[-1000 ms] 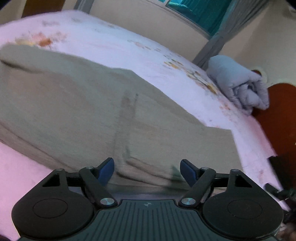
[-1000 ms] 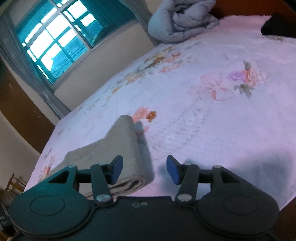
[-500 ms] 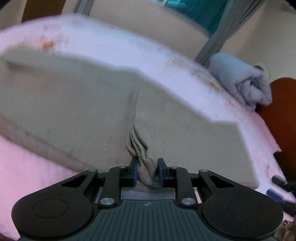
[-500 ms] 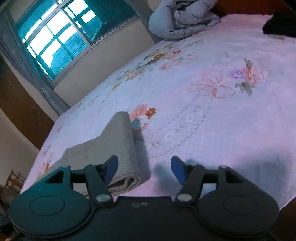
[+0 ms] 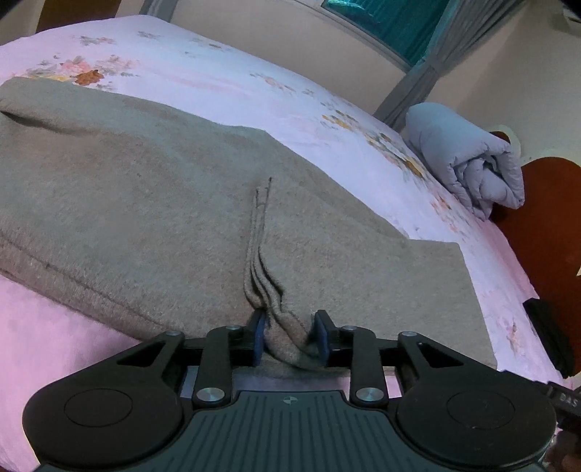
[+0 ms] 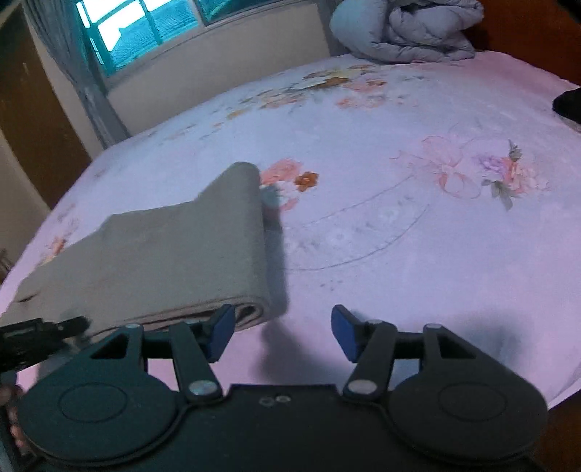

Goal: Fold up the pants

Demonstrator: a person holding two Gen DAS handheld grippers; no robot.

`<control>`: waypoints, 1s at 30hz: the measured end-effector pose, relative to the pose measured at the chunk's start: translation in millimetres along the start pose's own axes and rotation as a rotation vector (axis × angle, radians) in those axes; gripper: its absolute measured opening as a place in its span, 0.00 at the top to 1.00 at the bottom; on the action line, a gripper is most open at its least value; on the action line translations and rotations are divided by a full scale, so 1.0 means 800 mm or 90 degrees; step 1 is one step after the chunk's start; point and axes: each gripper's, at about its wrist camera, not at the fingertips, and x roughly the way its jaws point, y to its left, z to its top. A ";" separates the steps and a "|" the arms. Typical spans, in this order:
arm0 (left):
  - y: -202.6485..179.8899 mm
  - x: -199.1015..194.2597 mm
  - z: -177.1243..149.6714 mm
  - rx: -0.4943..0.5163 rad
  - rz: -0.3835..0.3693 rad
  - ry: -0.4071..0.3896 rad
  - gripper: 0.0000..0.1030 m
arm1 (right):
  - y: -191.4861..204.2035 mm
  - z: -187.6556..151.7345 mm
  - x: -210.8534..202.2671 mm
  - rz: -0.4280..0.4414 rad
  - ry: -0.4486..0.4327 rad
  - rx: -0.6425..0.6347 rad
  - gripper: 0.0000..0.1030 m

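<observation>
The grey-beige pants (image 5: 152, 203) lie flat across the pink floral bed sheet (image 5: 225, 76). My left gripper (image 5: 288, 336) is shut on a bunched pinch of the pants' near edge, with several folds rising between the blue pads. In the right wrist view the pants (image 6: 163, 254) lie folded at the left, their rounded fold edge facing right. My right gripper (image 6: 283, 332) is open and empty, just above the sheet (image 6: 399, 236), its left fingertip (image 6: 221, 330) close to the pants' near right corner.
A rolled grey duvet (image 5: 472, 159) lies at the head of the bed beside a brown headboard (image 5: 544, 225); it also shows in the right wrist view (image 6: 406, 29). A dark object (image 5: 548, 334) lies at the bed's right edge. A window (image 6: 145, 25) and curtains stand beyond the bed.
My left gripper closed on the pants' near edge and bunched it up. My right gripper stayed open and shifted so the pants now fill more of its left side.
</observation>
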 end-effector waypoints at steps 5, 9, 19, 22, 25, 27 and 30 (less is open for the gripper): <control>-0.007 -0.005 0.000 0.025 0.000 -0.013 0.46 | 0.006 0.005 0.023 -0.037 0.043 -0.015 0.50; -0.014 -0.003 -0.003 0.050 0.003 -0.011 0.38 | 0.011 0.003 0.030 -0.044 0.051 -0.026 0.50; -0.027 0.005 0.000 0.091 0.041 0.015 0.36 | 0.042 0.006 0.049 -0.096 0.009 -0.135 0.52; -0.034 0.008 -0.001 0.106 0.054 0.018 0.36 | 0.021 0.013 0.055 -0.128 0.018 -0.053 0.51; -0.034 0.006 0.000 0.105 0.056 0.018 0.36 | 0.020 0.013 0.052 -0.137 0.017 -0.044 0.46; -0.033 0.005 0.000 0.109 0.051 0.018 0.36 | 0.008 0.013 0.048 -0.114 0.022 -0.005 0.46; -0.030 0.002 -0.001 0.120 0.043 0.015 0.35 | -0.010 0.012 0.036 -0.066 0.026 0.040 0.42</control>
